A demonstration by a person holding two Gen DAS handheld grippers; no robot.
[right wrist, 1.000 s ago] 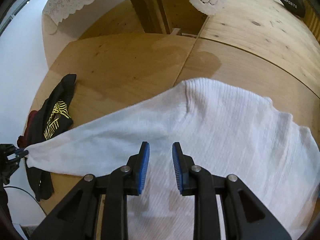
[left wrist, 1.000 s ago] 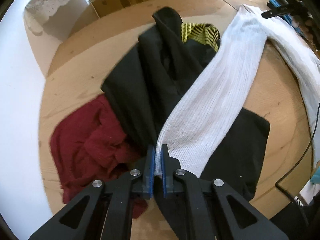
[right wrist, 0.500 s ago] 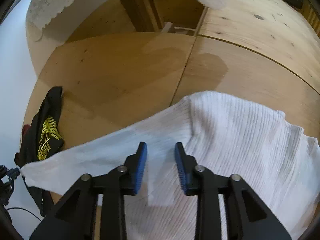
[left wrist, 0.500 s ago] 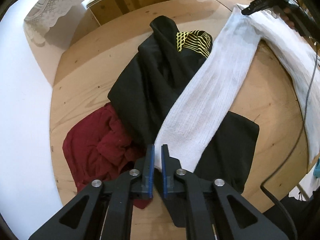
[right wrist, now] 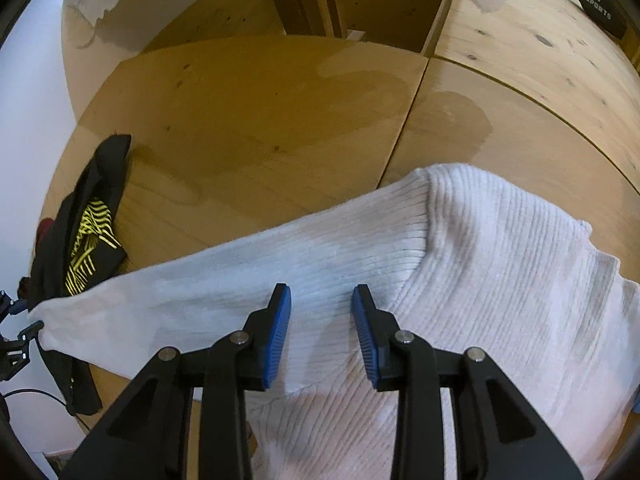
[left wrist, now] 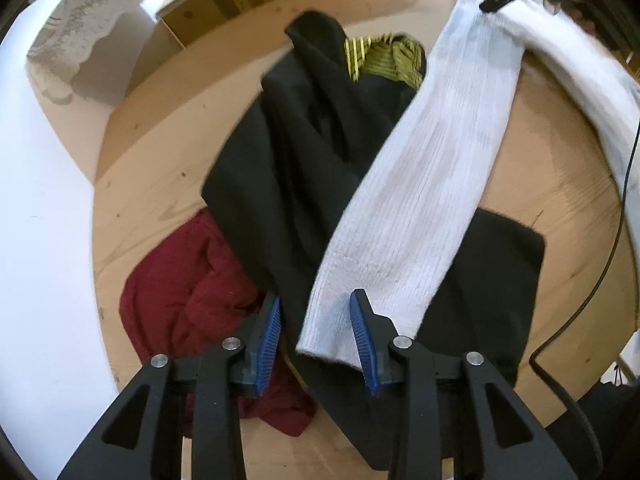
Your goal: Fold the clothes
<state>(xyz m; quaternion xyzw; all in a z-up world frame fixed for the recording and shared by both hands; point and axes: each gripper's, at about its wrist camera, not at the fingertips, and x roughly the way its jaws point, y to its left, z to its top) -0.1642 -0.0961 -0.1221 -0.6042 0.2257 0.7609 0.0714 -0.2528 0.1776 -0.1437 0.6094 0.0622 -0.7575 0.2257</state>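
A white sweater (right wrist: 500,280) lies on the wooden bench (right wrist: 260,120), one sleeve (left wrist: 420,208) stretched across a black garment (left wrist: 288,168). The left tool (left wrist: 316,340) has just been opening; its pads stand apart, with the cuff lying between them and unpinched. Only the left view shows the red garment (left wrist: 188,300) crumpled beside the black one and the cable (left wrist: 592,280) at the bench's edge. Only the right view shows the sweater's body, spread under the right tool (right wrist: 322,332), whose pads are apart above the knit where sleeve meets body. No containers are visible.
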